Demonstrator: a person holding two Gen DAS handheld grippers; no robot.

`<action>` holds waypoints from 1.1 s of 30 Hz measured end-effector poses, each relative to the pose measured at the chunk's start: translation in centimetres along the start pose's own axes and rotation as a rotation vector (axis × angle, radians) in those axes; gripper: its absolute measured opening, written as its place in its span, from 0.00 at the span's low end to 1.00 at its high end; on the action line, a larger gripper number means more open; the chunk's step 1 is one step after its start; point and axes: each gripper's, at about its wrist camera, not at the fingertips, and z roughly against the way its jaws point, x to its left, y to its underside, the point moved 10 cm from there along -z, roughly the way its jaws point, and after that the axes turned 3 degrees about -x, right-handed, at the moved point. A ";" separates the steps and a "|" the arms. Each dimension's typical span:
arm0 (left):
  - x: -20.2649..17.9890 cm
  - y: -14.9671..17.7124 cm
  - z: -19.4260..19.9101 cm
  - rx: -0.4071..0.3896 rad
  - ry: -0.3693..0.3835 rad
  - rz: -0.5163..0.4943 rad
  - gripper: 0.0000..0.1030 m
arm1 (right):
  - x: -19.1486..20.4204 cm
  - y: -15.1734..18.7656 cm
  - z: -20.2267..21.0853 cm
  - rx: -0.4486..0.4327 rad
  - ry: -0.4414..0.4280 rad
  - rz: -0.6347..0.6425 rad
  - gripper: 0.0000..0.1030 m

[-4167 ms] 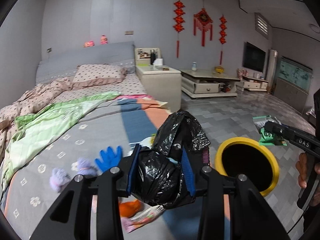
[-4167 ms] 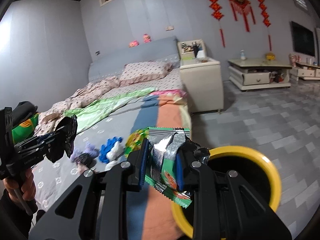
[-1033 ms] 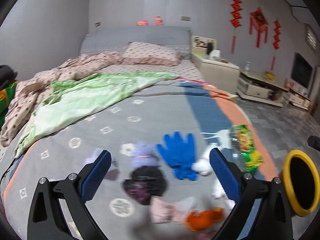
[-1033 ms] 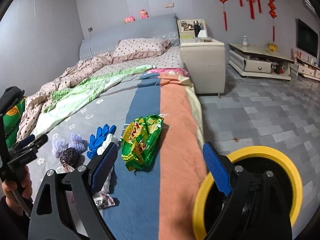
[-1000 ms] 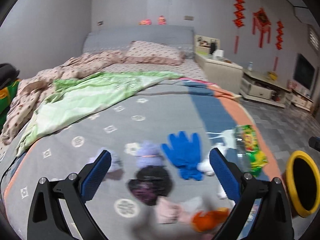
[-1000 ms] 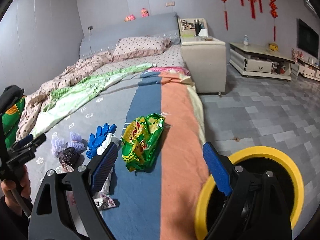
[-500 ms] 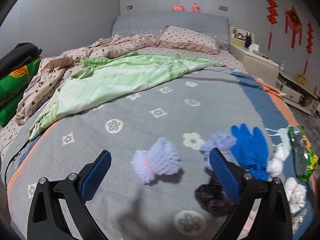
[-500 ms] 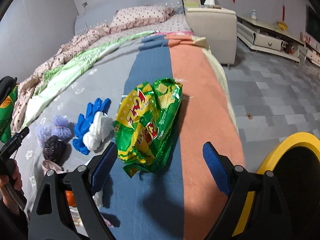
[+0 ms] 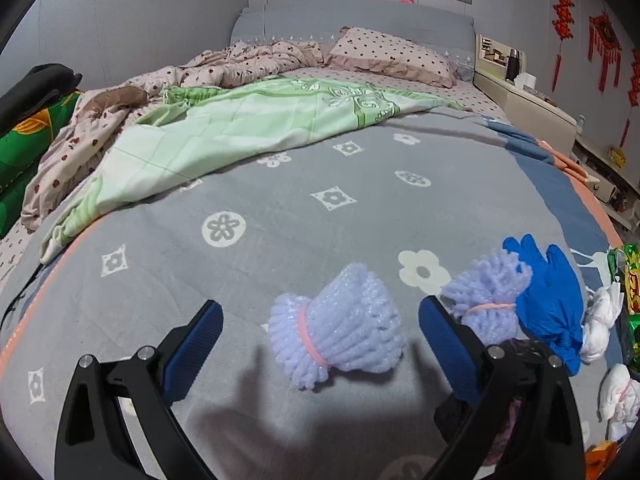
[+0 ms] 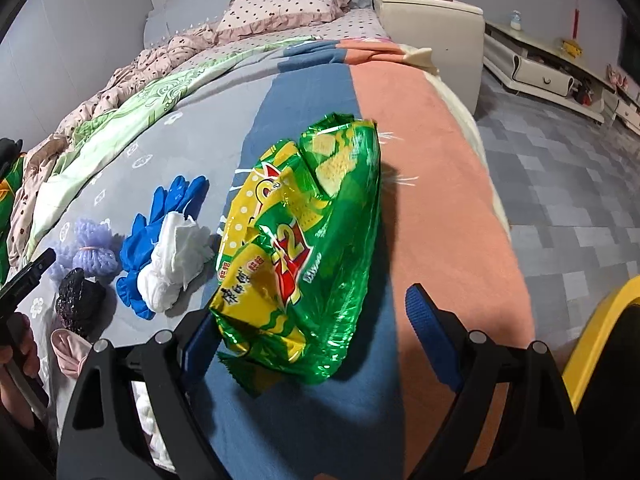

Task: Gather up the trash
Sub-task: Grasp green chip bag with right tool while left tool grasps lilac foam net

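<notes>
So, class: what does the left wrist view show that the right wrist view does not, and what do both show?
Left wrist only: the left gripper, open over a purple yarn bundle banded in pink.

Right wrist only: the right gripper, open around a green snack bag, the yellow bin rim beside the bed, and a hand at the left edge.

Both: the blue glove, the green sheet and the spotted pillow.

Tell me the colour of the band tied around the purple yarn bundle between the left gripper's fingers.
Pink. The band cinches the purple yarn bundle, clearest in the left wrist view.
</notes>
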 end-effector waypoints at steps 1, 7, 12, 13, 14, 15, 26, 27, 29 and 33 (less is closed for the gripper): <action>-0.1 0.0 -0.3 0.004 0.006 0.001 0.91 | 0.1 0.0 -0.3 0.002 0.002 0.005 0.80; -1.1 0.6 -1.8 0.046 0.027 -0.023 0.65 | 1.0 0.0 -1.6 0.012 0.000 0.020 0.72; -1.3 0.8 -2.2 0.044 0.023 -0.034 0.57 | 1.6 -0.4 -2.0 -0.002 0.003 0.035 0.55; -1.3 0.8 -2.3 0.042 0.023 -0.028 0.56 | 1.7 -0.4 -2.1 -0.004 0.006 0.040 0.54; -1.2 0.8 -2.2 0.040 0.025 -0.023 0.54 | 1.7 -0.4 -2.1 -0.006 0.010 0.043 0.53; -1.2 0.8 -2.2 0.037 0.027 -0.018 0.53 | 1.7 -0.4 -2.1 -0.009 0.013 0.043 0.52; -1.1 0.4 -1.1 0.024 0.033 -0.032 0.34 | 1.5 -0.4 -0.3 -0.039 -0.003 0.036 0.37; -1.1 0.4 -0.9 0.022 0.034 -0.032 0.32 | 1.4 -0.3 0.0 -0.040 -0.008 0.029 0.37; -0.8 0.2 -0.6 0.015 0.038 -0.021 0.28 | 1.3 -0.3 0.7 -0.045 -0.025 0.012 0.37; -0.1 0.0 0.5 0.017 0.069 0.025 0.25 | 1.3 -0.2 3.3 -0.071 -0.053 0.000 0.37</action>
